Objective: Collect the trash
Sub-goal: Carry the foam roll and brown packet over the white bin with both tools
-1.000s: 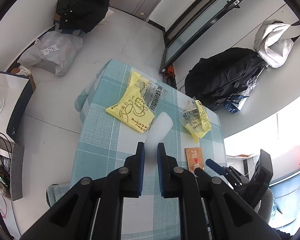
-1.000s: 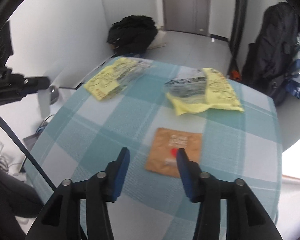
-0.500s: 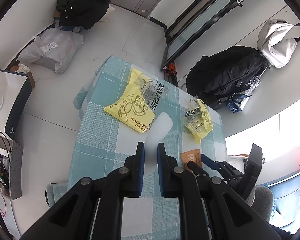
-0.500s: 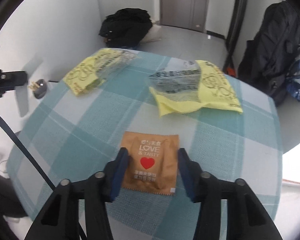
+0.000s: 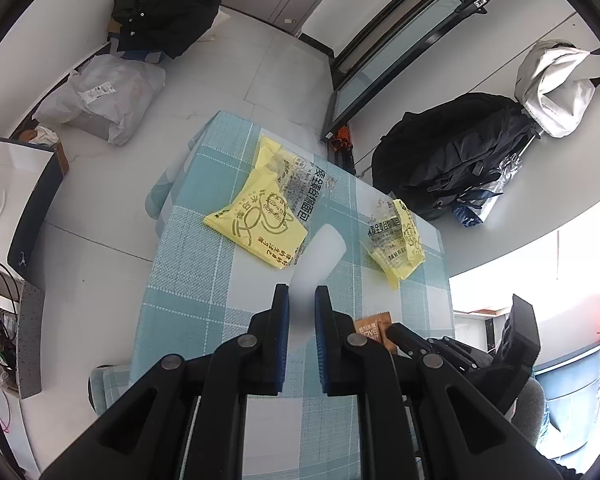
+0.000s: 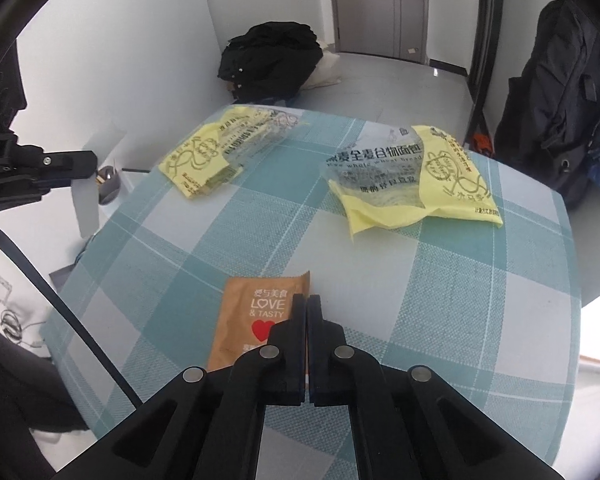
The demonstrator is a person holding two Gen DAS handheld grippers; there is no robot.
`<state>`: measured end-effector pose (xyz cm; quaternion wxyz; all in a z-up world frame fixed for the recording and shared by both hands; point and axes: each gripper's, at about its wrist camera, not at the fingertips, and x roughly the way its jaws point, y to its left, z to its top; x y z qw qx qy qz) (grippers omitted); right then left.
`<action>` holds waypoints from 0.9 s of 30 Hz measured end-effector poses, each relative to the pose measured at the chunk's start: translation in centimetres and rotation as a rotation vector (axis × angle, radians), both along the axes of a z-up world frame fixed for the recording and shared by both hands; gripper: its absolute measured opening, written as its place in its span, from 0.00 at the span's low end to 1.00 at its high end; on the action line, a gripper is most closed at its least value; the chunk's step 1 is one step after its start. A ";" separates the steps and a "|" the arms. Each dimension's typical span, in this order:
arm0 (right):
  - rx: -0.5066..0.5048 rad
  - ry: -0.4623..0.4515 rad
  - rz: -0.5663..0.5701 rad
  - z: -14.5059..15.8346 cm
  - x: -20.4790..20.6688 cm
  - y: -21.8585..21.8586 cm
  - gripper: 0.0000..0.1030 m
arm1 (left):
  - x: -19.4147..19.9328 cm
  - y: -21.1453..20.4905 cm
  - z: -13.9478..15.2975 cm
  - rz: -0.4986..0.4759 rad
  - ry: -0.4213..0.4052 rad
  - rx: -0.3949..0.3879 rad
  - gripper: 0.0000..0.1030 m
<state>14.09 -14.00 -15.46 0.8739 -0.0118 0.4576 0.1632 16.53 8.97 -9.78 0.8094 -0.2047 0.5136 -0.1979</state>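
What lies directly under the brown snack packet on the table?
Under the brown snack packet only the teal checked tablecloth shows around its edges. The packet and the shut right gripper hide whatever is beneath its middle.

Teal-checked tablecloth (image 6: 260,220), yellow wrappers (image 6: 452,184)

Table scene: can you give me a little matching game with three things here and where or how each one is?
1. packet
2. left gripper
3. backpack

A. black, leaning against the wall
B. shut on a pale sheet
C. brown, pinched at its edge by the right gripper

Pairs: 1-C, 2-B, 3-A.
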 end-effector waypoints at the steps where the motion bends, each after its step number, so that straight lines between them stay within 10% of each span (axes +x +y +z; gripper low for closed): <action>1: 0.005 -0.001 0.004 0.3 -0.2 0.0 0.00 | 0.0 -0.1 0.0 -0.001 -0.002 0.000 0.08; 15: 0.052 -0.123 -0.014 7.1 -3.1 -3.3 0.00 | -0.8 -4.7 2.3 -0.078 -0.079 0.032 0.08; 27: 0.078 -0.299 -0.156 16.5 -8.3 -14.6 0.00 | -3.2 -15.7 7.0 -0.232 -0.195 0.048 0.08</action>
